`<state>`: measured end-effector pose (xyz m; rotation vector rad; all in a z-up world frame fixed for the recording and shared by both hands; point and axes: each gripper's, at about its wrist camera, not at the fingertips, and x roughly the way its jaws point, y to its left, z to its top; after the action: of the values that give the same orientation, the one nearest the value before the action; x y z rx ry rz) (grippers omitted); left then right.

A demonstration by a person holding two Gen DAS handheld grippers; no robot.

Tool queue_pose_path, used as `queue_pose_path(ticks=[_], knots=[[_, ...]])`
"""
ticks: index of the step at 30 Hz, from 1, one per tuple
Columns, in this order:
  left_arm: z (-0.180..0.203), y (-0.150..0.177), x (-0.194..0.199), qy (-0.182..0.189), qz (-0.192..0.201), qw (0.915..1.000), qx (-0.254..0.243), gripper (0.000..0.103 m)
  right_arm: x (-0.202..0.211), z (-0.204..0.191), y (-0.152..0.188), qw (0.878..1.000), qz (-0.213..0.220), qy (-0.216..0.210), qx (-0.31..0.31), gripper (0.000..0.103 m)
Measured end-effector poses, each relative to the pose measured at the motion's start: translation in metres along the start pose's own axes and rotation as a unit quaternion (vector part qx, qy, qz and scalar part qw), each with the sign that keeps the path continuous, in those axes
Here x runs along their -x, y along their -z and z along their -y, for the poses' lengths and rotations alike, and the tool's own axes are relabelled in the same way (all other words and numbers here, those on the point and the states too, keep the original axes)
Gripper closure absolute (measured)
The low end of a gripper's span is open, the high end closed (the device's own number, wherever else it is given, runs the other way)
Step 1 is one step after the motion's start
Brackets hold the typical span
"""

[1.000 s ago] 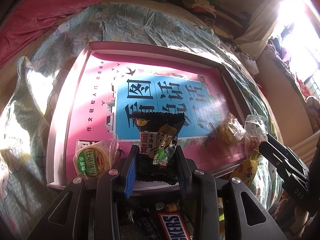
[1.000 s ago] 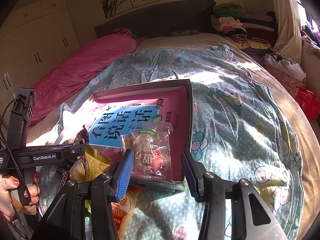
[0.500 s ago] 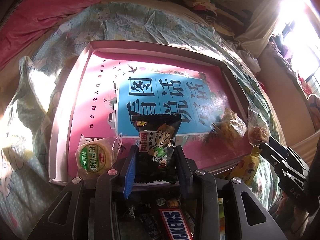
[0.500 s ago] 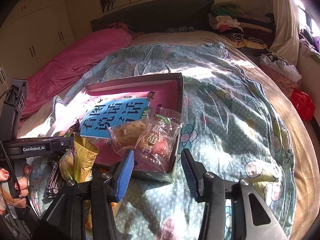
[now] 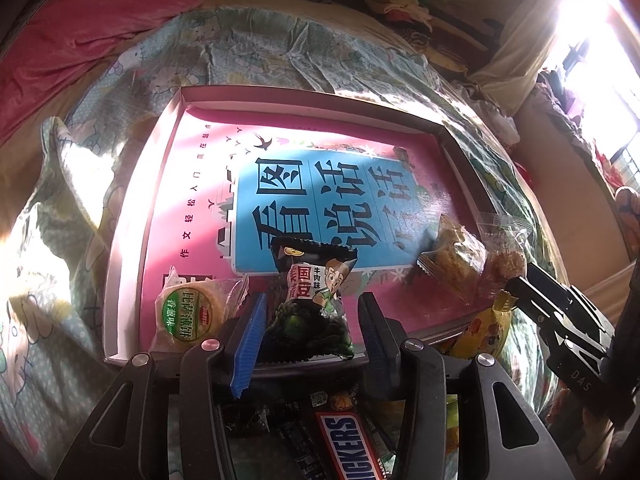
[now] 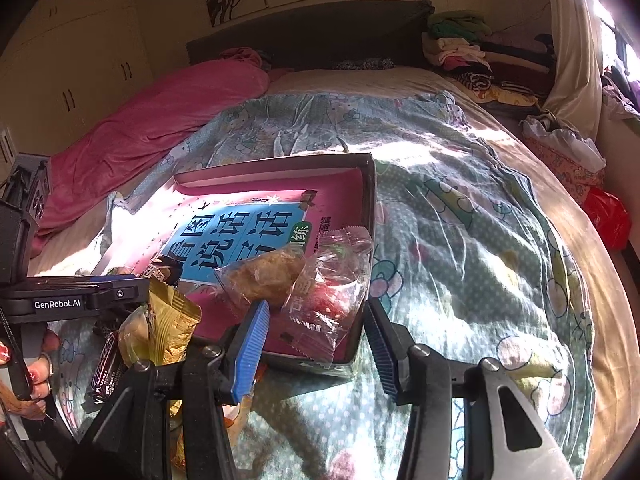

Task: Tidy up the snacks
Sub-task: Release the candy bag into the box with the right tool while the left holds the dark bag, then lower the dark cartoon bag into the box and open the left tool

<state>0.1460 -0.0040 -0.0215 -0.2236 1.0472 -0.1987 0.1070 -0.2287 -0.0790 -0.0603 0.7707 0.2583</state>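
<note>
A black snack packet with a cartoon figure lies on the near edge of the pink tray. My left gripper straddles it; its jaws are opening, with gaps showing at both pads. A clear packet of red candy rests in the tray's near right corner, next to a brown pastry in clear wrap. My right gripper stands open around the candy packet's lower end, its pads clear of the wrap.
A round cake with a green label lies in the tray's near left corner. In front of the tray on the bedspread are a Snickers bar, dark wrappers and a yellow packet. A pink quilt lies at the far left.
The left jaws have spread apart from the black packet, which stays put. The clear candy packet has tipped from upright into the tray's corner beside the pastry.
</note>
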Motion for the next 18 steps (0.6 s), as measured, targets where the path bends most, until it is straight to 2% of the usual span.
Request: queue_pose_path(ticks=[3, 7, 11, 13, 14, 18], knots=[[0.000, -0.001, 0.005, 0.001, 0.005, 1.0000, 0.001, 0.050, 0.001, -0.005, -0.001, 1.000, 0.004, -0.013, 0.008, 0.053], [0.000, -0.002, 0.011, 0.004, 0.009, 0.9999, 0.004, 0.050, -0.003, -0.014, 0.000, 0.999, -0.004, -0.017, 0.029, 0.053], [-0.001, 0.000, 0.018, 0.006, 0.014, 0.9999, 0.004, 0.049, -0.004, -0.013, 0.000, 1.000, -0.005, -0.019, 0.023, 0.053], [-0.001, 0.000, 0.021, 0.006, 0.016, 0.9998, 0.003, 0.045, -0.002, -0.009, -0.001, 1.000, -0.001, -0.021, 0.015, 0.053], [-0.001, 0.000, 0.022, 0.006, 0.018, 0.9998, 0.004, 0.039, -0.001, -0.007, -0.001, 1.000, 0.000, -0.021, 0.011, 0.053], [-0.002, -0.001, 0.029, 0.008, 0.026, 0.9996, 0.007, 0.037, 0.001, -0.002, -0.002, 1.000, 0.005, -0.022, -0.004, 0.053]])
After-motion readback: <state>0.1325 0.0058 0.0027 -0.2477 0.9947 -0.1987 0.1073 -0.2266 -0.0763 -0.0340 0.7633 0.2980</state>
